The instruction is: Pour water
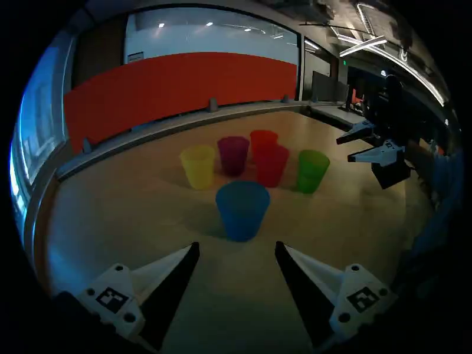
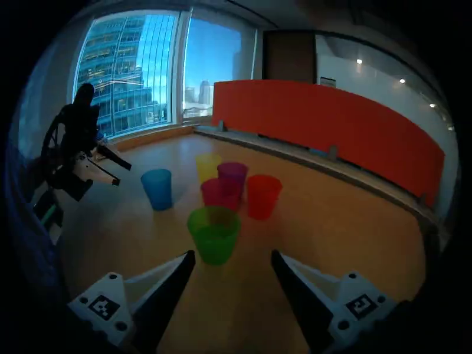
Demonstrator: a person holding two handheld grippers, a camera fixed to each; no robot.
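Several plastic cups stand upright in a cluster on a wooden table (image 1: pixel 118 200). In the left gripper view the blue cup (image 1: pixel 242 209) is nearest, just ahead of my open left gripper (image 1: pixel 237 251); behind it stand the yellow cup (image 1: pixel 198 166), purple cup (image 1: pixel 233 154), two red cups (image 1: pixel 272 164) and the green cup (image 1: pixel 311 170). In the right gripper view the green cup (image 2: pixel 213 234) sits just ahead of my open right gripper (image 2: pixel 233 256), with the blue cup (image 2: pixel 157 188) to the left. The right gripper (image 1: pixel 357 147) also hangs open off to the right of the cups, and the left gripper (image 2: pixel 121 171) appears far left.
A long red panel (image 1: pixel 177 88) runs behind the table's far edge. Large windows (image 2: pixel 135 71) stand beyond the table in the right gripper view. Bare tabletop (image 2: pixel 342 224) lies right of the cups.
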